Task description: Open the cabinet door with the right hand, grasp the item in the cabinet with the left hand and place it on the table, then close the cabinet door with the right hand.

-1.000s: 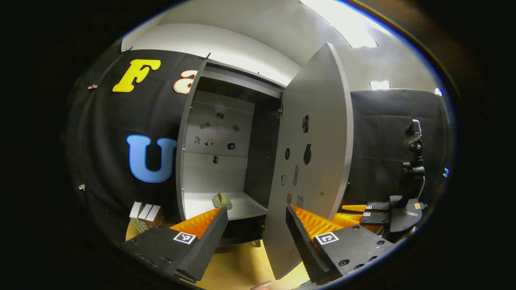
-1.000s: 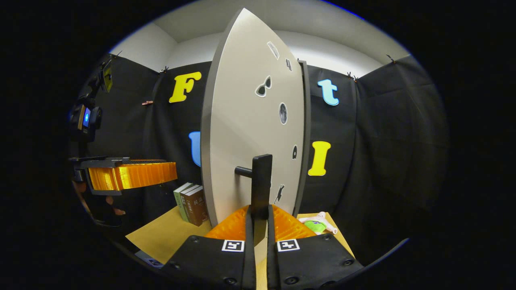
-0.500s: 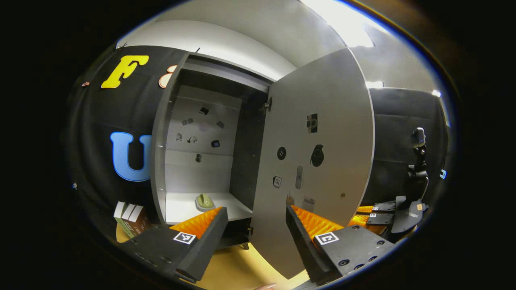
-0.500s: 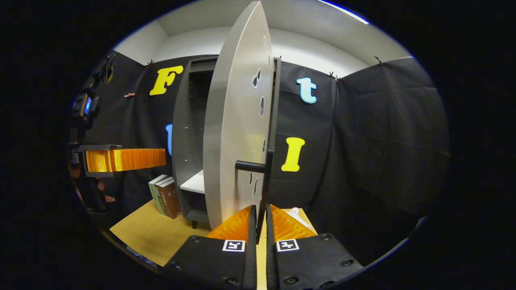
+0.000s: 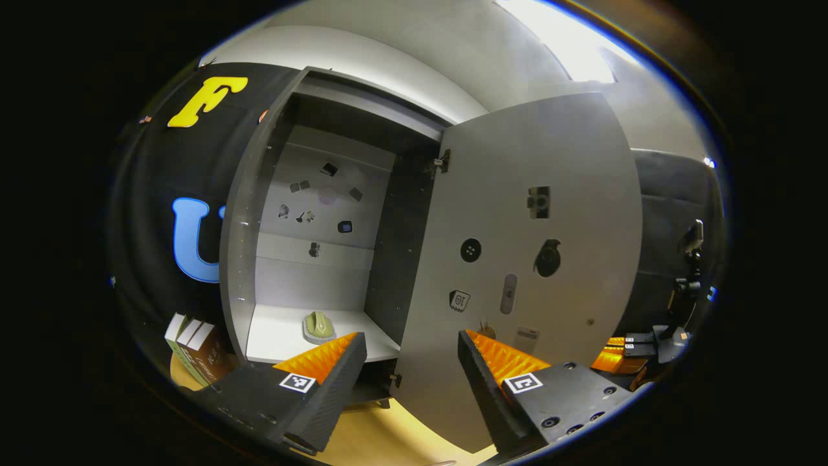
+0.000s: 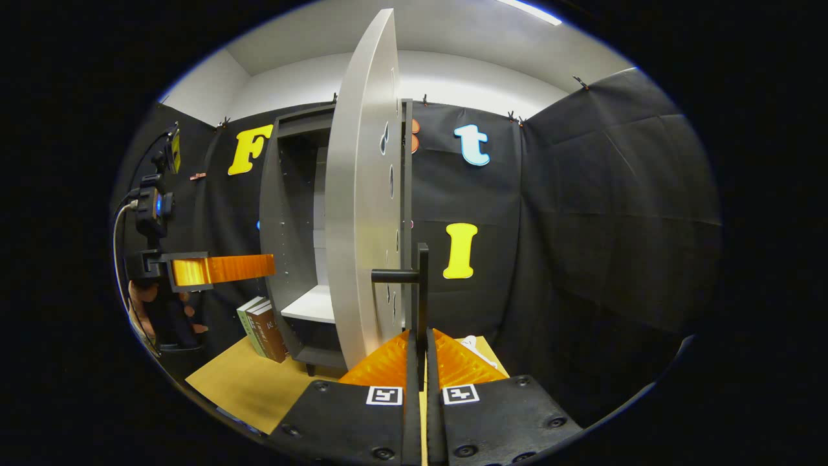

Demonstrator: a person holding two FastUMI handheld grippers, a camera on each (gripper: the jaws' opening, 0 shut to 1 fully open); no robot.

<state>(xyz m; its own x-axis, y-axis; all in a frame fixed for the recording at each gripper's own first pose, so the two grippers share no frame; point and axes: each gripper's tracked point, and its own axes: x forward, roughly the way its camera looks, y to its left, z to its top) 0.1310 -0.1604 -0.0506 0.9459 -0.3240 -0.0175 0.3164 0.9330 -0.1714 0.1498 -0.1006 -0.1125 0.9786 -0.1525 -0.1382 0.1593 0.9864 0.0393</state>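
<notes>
Fingers of the right gripper (image 6: 420, 362) are pinched nearly together on the dark bar handle (image 6: 422, 285) of the cabinet door (image 6: 362, 213), and that door stands swung wide, edge-on in the right gripper view. Over on the other side, the left gripper (image 5: 411, 362) hangs in front of the opening with its fingers spread wide and nothing between them. Look into the cabinet (image 5: 310, 213): the item (image 5: 318, 325), a small greenish thing on a pale base, sits on the white shelf (image 5: 278, 336), near the middle, apart from the walls. It looks light and rigid, probably hard plastic or ceramic, possibly slick. Best bet is a pinch across the raised green part, low down, since the flat base offers little to grip. Books (image 5: 191, 343) lean beside the cabinet on the table (image 6: 252, 388).
</notes>
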